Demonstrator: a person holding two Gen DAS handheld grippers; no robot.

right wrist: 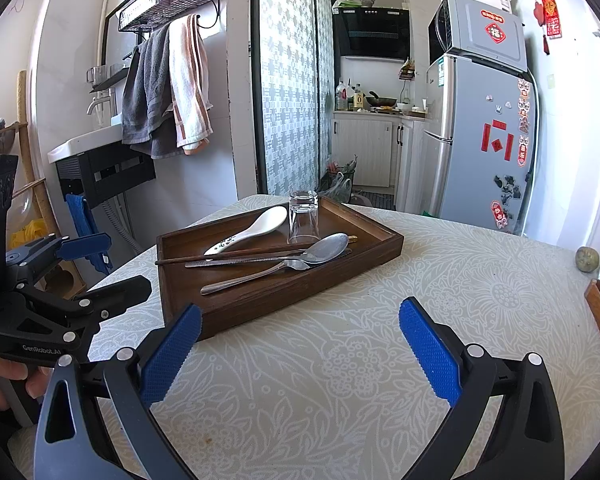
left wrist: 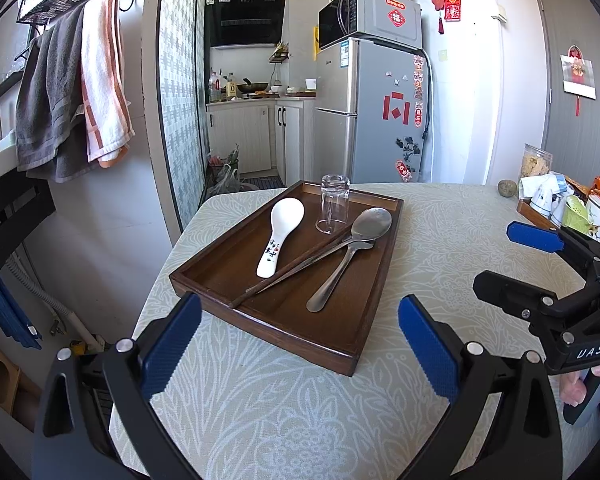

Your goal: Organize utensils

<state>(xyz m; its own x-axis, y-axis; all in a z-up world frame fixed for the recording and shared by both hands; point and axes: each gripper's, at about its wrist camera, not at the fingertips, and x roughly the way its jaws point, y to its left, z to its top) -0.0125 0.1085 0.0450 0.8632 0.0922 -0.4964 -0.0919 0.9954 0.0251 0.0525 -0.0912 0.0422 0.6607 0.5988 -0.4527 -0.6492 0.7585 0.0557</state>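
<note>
A dark wooden tray (left wrist: 332, 344) (right wrist: 380, 256) sits on the patterned table. In it lie a white ceramic spoon (left wrist: 282, 232) (right wrist: 252, 230), a large metal spoon (left wrist: 352, 252) (right wrist: 284, 266), a second metal utensil beneath it, and dark chopsticks (left wrist: 284, 274) (right wrist: 220, 258). A clear glass (left wrist: 334, 204) (right wrist: 303, 218) stands upside down at the tray's far side. My left gripper (left wrist: 300, 344) is open and empty, just short of the tray's near edge. My right gripper (right wrist: 300, 344) is open and empty over the table, near the tray's corner.
At the table's right edge a small tray of cups (left wrist: 568, 208), a jar (left wrist: 536, 164) and a round stone (left wrist: 507, 188) (right wrist: 587, 259). A fridge (left wrist: 376, 120) stands behind the table. Towels (left wrist: 80, 80) hang at the left wall.
</note>
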